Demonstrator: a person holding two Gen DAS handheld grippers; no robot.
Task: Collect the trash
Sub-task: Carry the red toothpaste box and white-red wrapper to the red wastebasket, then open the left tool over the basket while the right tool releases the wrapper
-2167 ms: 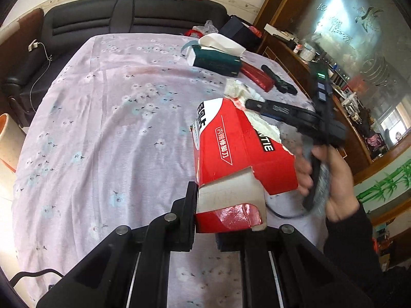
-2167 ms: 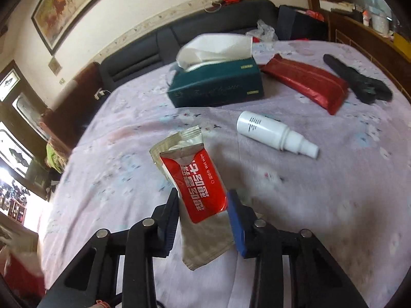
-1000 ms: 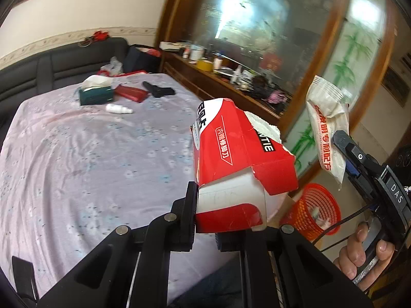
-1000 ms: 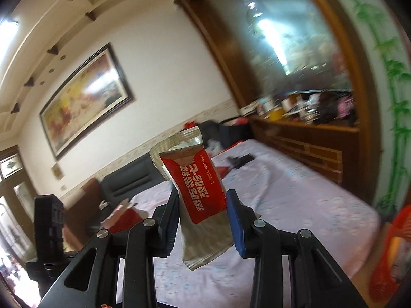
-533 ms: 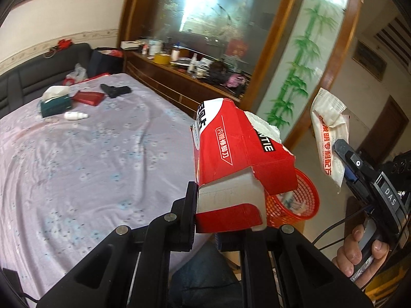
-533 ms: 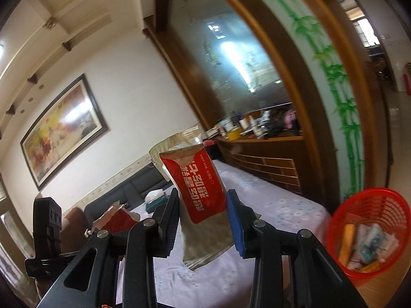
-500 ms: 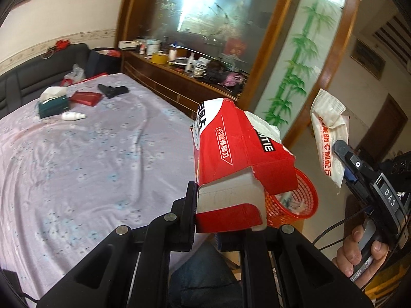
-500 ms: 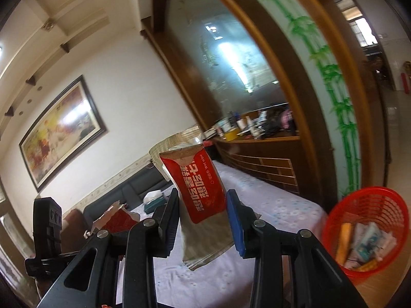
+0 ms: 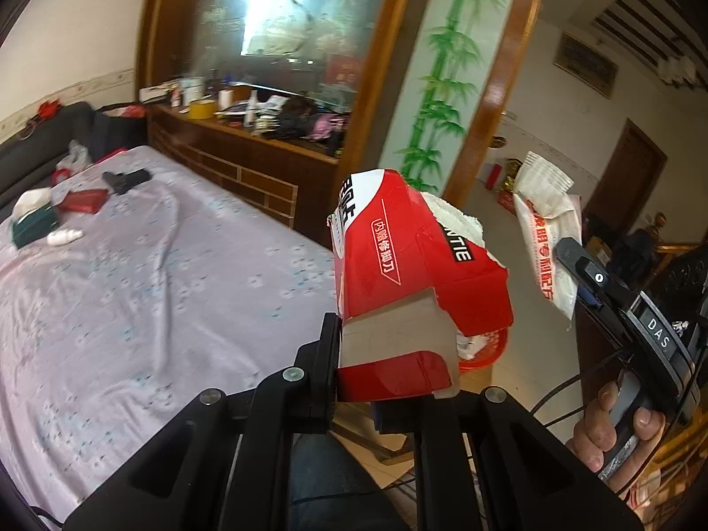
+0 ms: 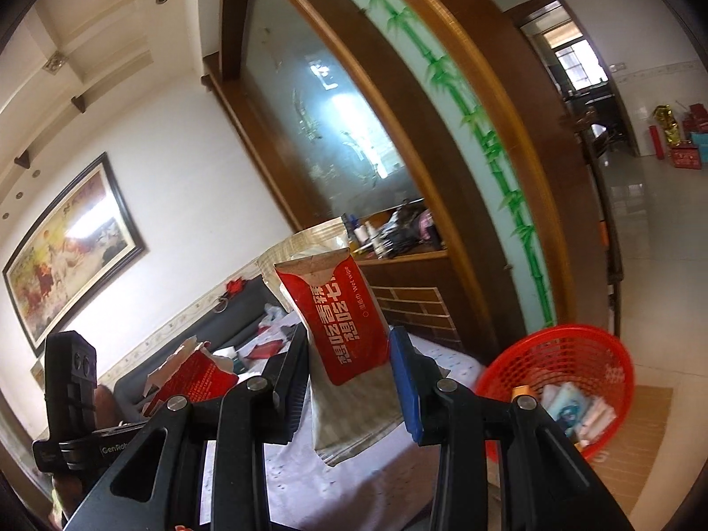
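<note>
My left gripper (image 9: pixel 376 380) is shut on a torn red carton (image 9: pixel 411 283) with white lettering and holds it in the air past the edge of the lilac-clothed table (image 9: pixel 155 301). In the right wrist view my right gripper (image 10: pixel 349 367) is shut on a red wet-wipe packet (image 10: pixel 340 323) with a beige back. Low on the right stands a red mesh basket (image 10: pixel 562 380) on the floor, with several wrappers in it. In the left wrist view only a strip of the basket (image 9: pixel 482 352) shows under the carton. The packet's white side (image 9: pixel 546 239) shows there at the right.
On the table's far end lie a green tissue box (image 9: pixel 33 221), a white bottle (image 9: pixel 64 235), a red pouch (image 9: pixel 84 199) and a black tool (image 9: pixel 126 179). A cluttered wooden sideboard (image 9: pixel 265 146) runs along the table. A hand (image 9: pixel 619 433) grips the right handle.
Both views have swung away from the table toward the floor at its right. The red basket now sits closer and larger. Both grips are unchanged.
</note>
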